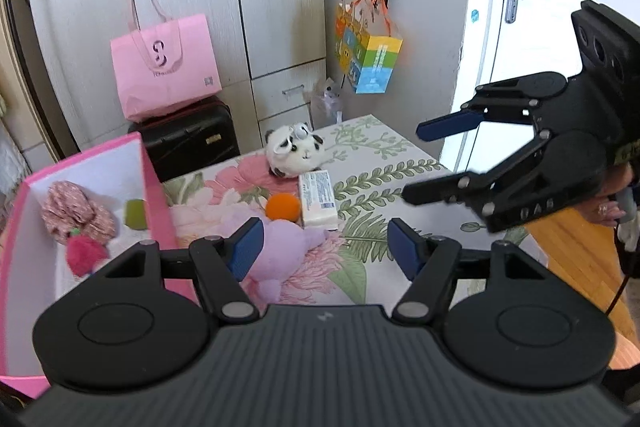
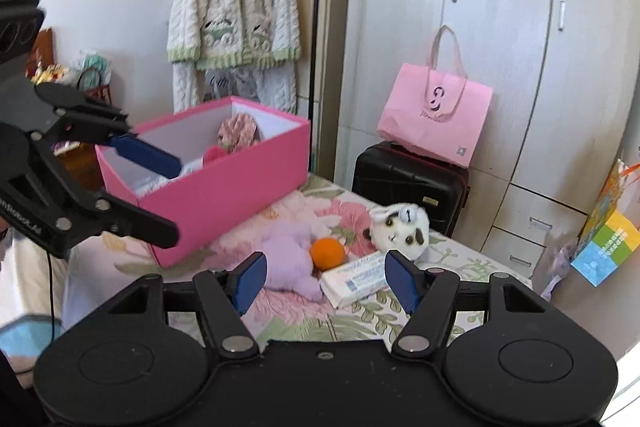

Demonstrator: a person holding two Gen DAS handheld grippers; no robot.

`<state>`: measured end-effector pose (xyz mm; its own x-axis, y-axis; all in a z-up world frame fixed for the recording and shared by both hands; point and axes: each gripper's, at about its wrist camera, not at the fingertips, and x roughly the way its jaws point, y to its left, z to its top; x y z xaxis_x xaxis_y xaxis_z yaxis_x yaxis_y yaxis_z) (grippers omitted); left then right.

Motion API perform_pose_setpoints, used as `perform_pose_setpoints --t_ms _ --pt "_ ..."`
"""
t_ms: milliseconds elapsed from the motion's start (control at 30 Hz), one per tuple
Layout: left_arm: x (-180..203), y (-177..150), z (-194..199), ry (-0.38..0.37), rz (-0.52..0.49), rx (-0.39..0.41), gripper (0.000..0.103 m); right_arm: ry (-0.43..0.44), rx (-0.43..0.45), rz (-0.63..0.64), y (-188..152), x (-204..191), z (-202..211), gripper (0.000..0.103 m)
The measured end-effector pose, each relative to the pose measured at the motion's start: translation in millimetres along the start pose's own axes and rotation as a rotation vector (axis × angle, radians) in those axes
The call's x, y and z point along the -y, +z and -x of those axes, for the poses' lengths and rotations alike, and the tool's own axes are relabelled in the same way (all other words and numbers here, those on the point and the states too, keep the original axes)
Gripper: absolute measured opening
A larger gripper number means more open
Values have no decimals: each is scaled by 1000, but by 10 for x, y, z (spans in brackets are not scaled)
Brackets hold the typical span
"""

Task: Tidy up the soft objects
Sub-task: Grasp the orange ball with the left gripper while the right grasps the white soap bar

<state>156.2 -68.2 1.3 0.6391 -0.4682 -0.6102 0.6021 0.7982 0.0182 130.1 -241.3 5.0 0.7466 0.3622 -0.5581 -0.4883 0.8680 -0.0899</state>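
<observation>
Four soft things, among them the purple plush point(image 1: 280, 247), lie on the bed beside the pink box point(image 1: 156, 187). Left gripper point(image 1: 326, 247) and right gripper point(image 2: 326, 281) hang half open, empty; crowded neighbours risk a double grab.

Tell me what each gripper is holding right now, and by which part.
Nothing is held. The left gripper and right gripper are both open, their fingers empty above the bed.

Bright, even daylight in both views.
We see fisheye bending at the edges, dark corners, and slight blur on the wardrobe point(image 2: 520, 27).
</observation>
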Motion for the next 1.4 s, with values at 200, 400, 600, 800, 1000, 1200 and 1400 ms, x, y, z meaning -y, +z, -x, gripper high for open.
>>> perform_pose_setpoints --t_ms 200,400,600,800,1000,1200,1400 --pt "-27 6 -416 48 49 8 66 26 -31 15 -211 162 -361 71" --pt "-137 17 -910 78 146 4 64 46 -53 62 -363 384 -796 72" --pt "-224 56 -1371 110 184 -38 59 91 -122 105 -414 594 -1220 72" --pt "-272 55 -1733 158 213 -81 55 140 -130 169 -376 631 -1424 88" --pt "-295 -4 -1806 173 184 -75 37 161 -166 227 -360 638 -1597 91" --pt "-366 -49 -1788 155 216 -81 37 211 -167 227 -343 711 -1700 96" --pt "-460 -99 -1814 145 259 -89 36 307 -158 166 -348 888 -1844 100"
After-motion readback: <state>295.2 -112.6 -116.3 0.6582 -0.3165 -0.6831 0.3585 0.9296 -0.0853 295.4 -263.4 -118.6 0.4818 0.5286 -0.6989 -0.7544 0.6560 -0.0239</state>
